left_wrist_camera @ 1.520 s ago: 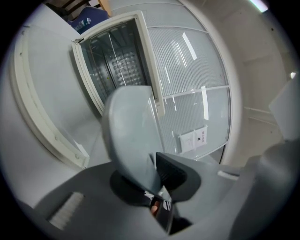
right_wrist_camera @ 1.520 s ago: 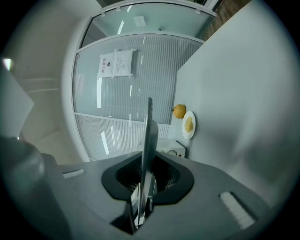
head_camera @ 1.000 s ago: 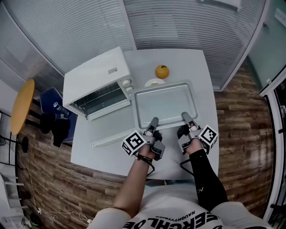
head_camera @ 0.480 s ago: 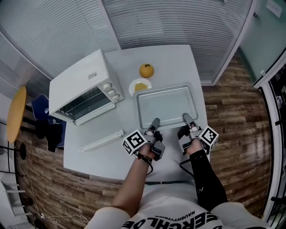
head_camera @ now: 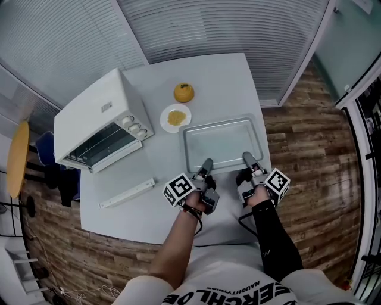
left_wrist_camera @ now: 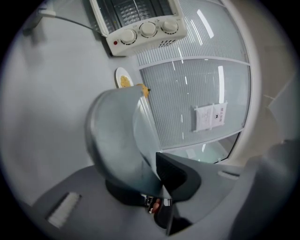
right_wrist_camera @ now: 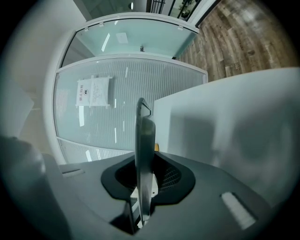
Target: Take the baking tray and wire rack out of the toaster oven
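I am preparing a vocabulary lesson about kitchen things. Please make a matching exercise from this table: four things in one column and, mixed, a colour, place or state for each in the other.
Things:
1. baking tray
2. orange fruit
3. small plate
4. toaster oven

Descriptions:
a. white, with three knobs
b. holds yellow food
c. grey metal, empty
d. ball-shaped, beyond the small plate

Pairs: 1-c, 2-d, 3-b, 4-a.

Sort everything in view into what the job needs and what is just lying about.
Job:
baking tray
toaster oven
wire rack, inside the oven

Lying about:
orange fruit
small plate with yellow food
white bar
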